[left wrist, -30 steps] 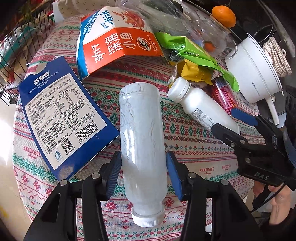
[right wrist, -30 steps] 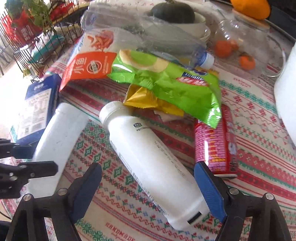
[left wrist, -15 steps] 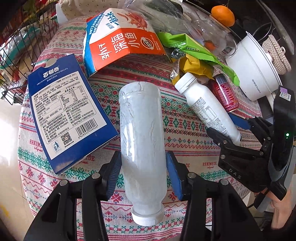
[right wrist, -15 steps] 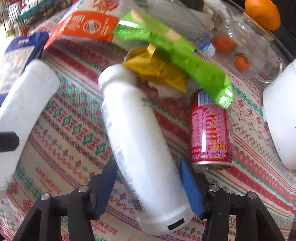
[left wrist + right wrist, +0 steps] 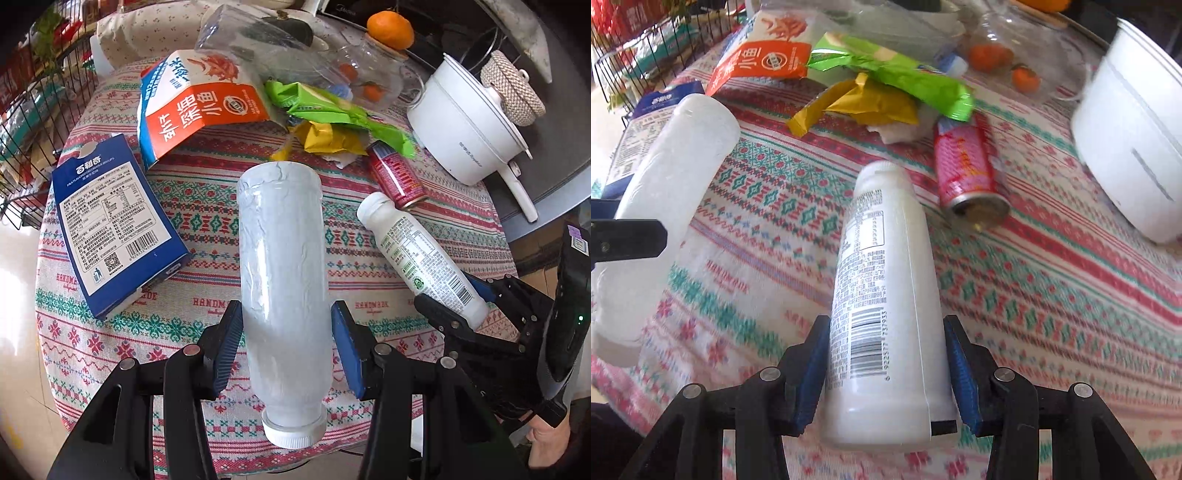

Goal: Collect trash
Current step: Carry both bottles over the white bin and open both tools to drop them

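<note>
Blue box (image 5: 110, 221): I log it flat on the patterned tablecloth (image 5: 369, 258), far left, label side up.
Orange-and-white carton (image 5: 192, 107): lying beyond the box, towards the table's back.
Left gripper (image 5: 286, 347): my blue pads pinch the frosted bottle (image 5: 282, 280) on both sides near its neck end; white cap towards the camera, base pointing away, lifted above the cloth.
Green wrapper (image 5: 332, 110): crumpled over a yellow wrapper (image 5: 328, 136), mid-table.
Red can (image 5: 395, 175): on its side, just beside the wrappers.
Right gripper (image 5: 886, 373): its jaws have just been closing and now clamp the white labelled bottle (image 5: 882, 288) by its lower body; cap end away from me, barcode facing up.
White pot (image 5: 469, 136): at the right edge of the table, woven lid (image 5: 511, 88) behind it.
Glass jar (image 5: 373, 77): at the back, small oranges inside, one orange (image 5: 389, 29) on top.
</note>
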A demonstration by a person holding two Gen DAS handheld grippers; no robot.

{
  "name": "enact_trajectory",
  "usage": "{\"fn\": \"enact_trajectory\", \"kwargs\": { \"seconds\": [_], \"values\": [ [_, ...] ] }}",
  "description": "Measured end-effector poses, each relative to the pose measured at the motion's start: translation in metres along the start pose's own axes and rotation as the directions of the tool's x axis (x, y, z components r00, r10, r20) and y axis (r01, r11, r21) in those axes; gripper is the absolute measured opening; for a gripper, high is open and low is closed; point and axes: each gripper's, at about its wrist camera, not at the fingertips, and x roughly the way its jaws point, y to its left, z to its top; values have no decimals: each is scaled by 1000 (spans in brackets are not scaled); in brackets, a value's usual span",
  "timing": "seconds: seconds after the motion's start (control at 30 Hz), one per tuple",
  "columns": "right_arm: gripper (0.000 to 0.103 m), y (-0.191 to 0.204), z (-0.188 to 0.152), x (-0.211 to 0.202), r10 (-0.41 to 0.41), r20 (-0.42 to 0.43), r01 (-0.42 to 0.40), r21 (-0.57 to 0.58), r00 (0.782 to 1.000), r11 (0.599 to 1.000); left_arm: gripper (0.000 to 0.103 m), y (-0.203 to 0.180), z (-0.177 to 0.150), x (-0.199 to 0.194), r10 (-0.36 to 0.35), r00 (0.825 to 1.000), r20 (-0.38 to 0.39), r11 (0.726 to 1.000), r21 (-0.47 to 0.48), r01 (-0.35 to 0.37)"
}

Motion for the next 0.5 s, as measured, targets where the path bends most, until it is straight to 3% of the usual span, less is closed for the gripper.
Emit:
{"fn": "enact_trajectory", "kwargs": {
  "seconds": [0.3,0.5],
  "values": [
    [52,-53,-59,-66,17,52,-26,173,998,985,51,-54,-26,-24,-60,997,39,990,129,54],
    [52,-82,-102,-108,4,82,-25,257,997,966,51,-100,-43,-32,-125,992,32,967,228,115]
  ]
}}
